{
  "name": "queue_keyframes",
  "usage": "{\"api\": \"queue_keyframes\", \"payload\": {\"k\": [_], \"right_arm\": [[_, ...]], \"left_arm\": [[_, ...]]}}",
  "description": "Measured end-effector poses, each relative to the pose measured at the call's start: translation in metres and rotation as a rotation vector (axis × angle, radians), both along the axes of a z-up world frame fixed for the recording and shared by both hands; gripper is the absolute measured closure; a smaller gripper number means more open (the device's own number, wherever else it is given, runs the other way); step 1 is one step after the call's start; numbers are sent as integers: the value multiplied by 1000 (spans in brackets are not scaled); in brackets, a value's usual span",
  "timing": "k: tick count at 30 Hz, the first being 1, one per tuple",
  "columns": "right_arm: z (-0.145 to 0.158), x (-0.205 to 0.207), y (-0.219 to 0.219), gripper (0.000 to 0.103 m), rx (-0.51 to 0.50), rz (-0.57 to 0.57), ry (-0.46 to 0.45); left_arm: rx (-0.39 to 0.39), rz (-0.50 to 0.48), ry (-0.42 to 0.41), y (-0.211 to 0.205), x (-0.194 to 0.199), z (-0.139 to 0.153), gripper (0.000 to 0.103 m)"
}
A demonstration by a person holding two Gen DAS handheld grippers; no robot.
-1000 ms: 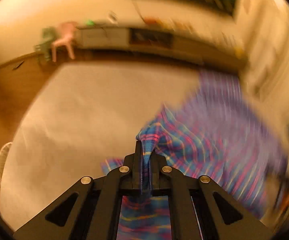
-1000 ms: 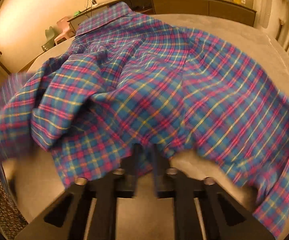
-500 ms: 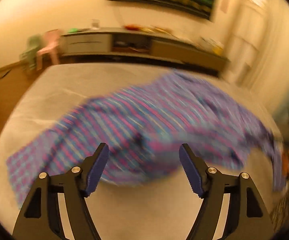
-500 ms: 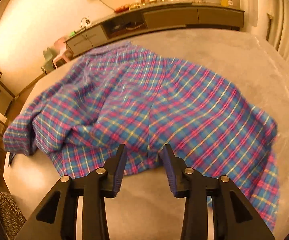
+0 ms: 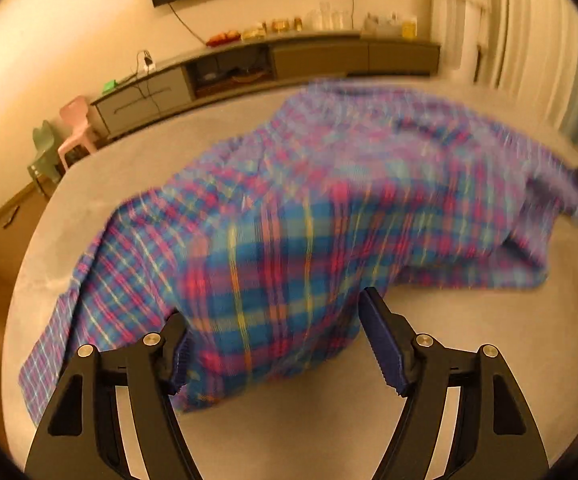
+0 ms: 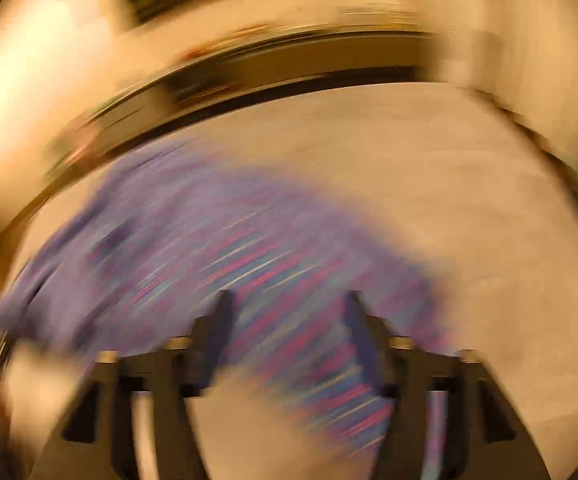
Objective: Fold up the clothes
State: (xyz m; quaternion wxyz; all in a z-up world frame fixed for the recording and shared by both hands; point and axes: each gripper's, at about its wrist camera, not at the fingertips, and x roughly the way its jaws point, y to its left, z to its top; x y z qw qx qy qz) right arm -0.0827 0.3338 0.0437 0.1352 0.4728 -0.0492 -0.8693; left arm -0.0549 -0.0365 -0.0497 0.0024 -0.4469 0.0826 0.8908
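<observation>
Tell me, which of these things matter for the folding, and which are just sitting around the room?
Part of the job:
plaid shirt
left gripper, open
right gripper, open
grey bed surface beneath the shirt

Just lying about:
pink child's chair
green child's chair
low TV cabinet
bottles and jars on it

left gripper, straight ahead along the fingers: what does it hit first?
The plaid shirt: its near bunched edge already sits between the open left gripper fingers. Depth is blurred, so contact may be immediate.

Left hand-held gripper: black angular arms, silver screws, ribbed blue pads. Right hand-held gripper: blurred, dark.
</observation>
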Motion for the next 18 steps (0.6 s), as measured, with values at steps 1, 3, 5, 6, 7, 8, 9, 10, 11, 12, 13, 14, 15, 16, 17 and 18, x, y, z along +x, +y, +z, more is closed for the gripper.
{"api": "queue_keyframes", "payload": {"k": [1, 3, 5, 6, 7, 8, 9, 10, 11, 12, 13, 14, 15, 16, 17, 18], "right_arm": [[-5, 5, -32, 32, -1, 94, -16], [-12, 9, -88, 32, 78, 237, 5], [-28, 7, -122, 41, 184, 312, 14], [-40, 4, -132, 75, 241, 331, -3], [-43, 2, -134, 85, 276, 333, 6], [-45, 0, -135, 98, 306, 332, 19], [-42, -1, -129, 101, 331, 323, 34], [-24, -2, -114, 101, 277, 301, 56], [-3, -3, -98, 101, 212, 278, 79], [24, -4, -78, 101, 91, 254, 108], [48, -3, -52, 101, -36, 230, 147], [71, -1, -25, 101, -162, 205, 187], [94, 0, 2, 101, -289, 179, 226], [98, -5, 18, 101, -326, 157, 232], [93, -12, 26, 101, -324, 141, 217], [76, -22, 30, 97, -301, 117, 177]], "left_arm": [[-1, -8, -14, 3, 0, -4, 34], [48, -25, -63, 6, -7, -5, 97], [95, -27, -80, 6, -12, 5, 99], [136, -39, -78, 5, -16, 16, 100], [193, -48, -73, 2, -19, 32, 100], [278, -47, -60, -5, -21, 54, 100], [378, -45, -40, -15, -24, 80, 101], [474, -39, -7, -29, -25, 108, 101], [566, -31, 35, -45, -25, 137, 101], [657, -23, 78, -61, -24, 166, 101], [686, -11, 67, -68, -25, 170, 101], [675, 3, 24, -69, -26, 157, 101], [664, 18, -19, -70, -27, 145, 100], [652, 32, -63, -72, -28, 132, 100], [641, 47, -106, -73, -30, 120, 100], [629, 61, -149, -75, -31, 107, 100]]}}
